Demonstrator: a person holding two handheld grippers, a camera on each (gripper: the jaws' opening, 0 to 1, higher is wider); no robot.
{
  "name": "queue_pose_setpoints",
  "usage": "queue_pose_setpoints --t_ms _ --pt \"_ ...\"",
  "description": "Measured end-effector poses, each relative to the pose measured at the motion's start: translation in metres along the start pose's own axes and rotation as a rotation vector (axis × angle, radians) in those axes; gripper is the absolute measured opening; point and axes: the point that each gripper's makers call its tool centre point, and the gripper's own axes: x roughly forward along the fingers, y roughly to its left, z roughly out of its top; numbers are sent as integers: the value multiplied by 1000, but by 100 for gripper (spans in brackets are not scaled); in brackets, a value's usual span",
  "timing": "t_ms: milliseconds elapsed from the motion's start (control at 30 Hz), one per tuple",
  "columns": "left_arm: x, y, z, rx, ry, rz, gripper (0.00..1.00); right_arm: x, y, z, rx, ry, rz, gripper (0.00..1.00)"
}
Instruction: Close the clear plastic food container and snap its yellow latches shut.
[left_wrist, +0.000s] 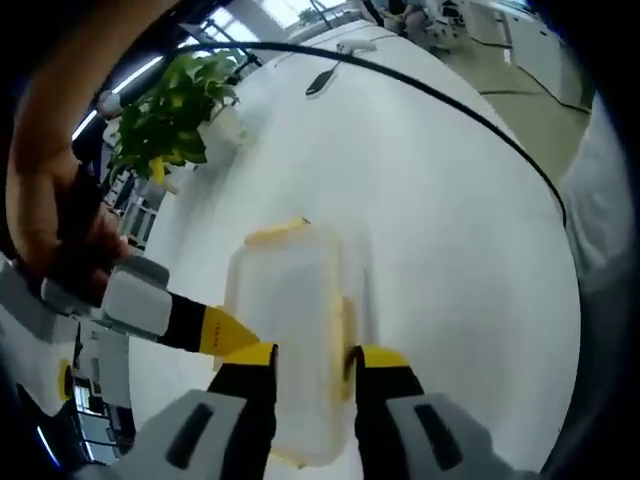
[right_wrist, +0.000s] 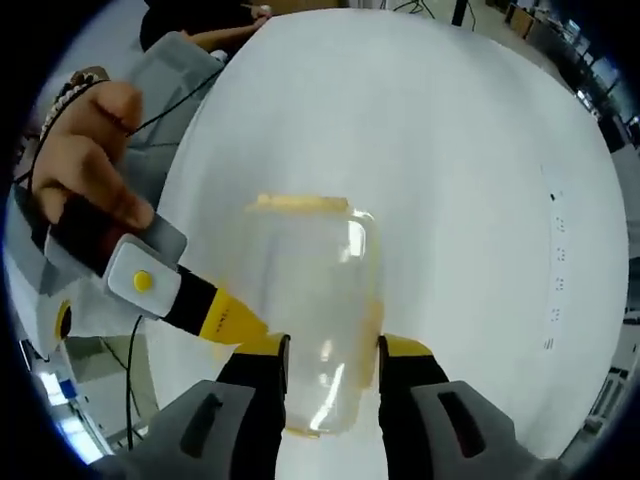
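A clear plastic food container (left_wrist: 290, 310) (right_wrist: 310, 290) lies on the white table with its lid on. Yellow latches show at its far end (left_wrist: 280, 232) (right_wrist: 300, 203) and along its right side (left_wrist: 346, 335) (right_wrist: 376, 310). My left gripper (left_wrist: 312, 365) is open, its yellow-tipped jaws apart over the container's near end. My right gripper (right_wrist: 333, 352) is open in the same way over the near end. In each view the other gripper (left_wrist: 215, 332) (right_wrist: 222, 318), held by a hand, reaches in from the left to the container's left side.
The white round table (left_wrist: 450, 250) (right_wrist: 480, 200) spreads wide beyond the container. A potted green plant (left_wrist: 170, 120) stands at its far left. A black cable (left_wrist: 450, 100) curves across the far side near a small dark object (left_wrist: 320, 82). Grey gear (right_wrist: 180, 70) lies at the far left edge.
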Motion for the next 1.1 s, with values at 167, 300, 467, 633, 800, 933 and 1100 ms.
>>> queue_pose_setpoints --t_ms 167,300,467,633,800,933,1100 --pt "1 4 -2 29 17 15 27 0 -3 1 32 -6 12 33" --pt "1 5 -2 25 11 9 27 1 -3 -1 91 -22 71 35" --pt "2 7 -2 18 5 18 27 2 0 -1 87 -13 78 34" --pt "3 5 -1 23 2 14 27 6 1 -3 86 21 113 32" --pt "3 0 1 32 -3 26 27 8 9 -5 72 13 171 29" --pt "5 1 2 33 -22 25 27 12 8 3 91 27 161 29" --pt "7 1 5 35 -10 29 27 10 8 -1 95 40 160 31"
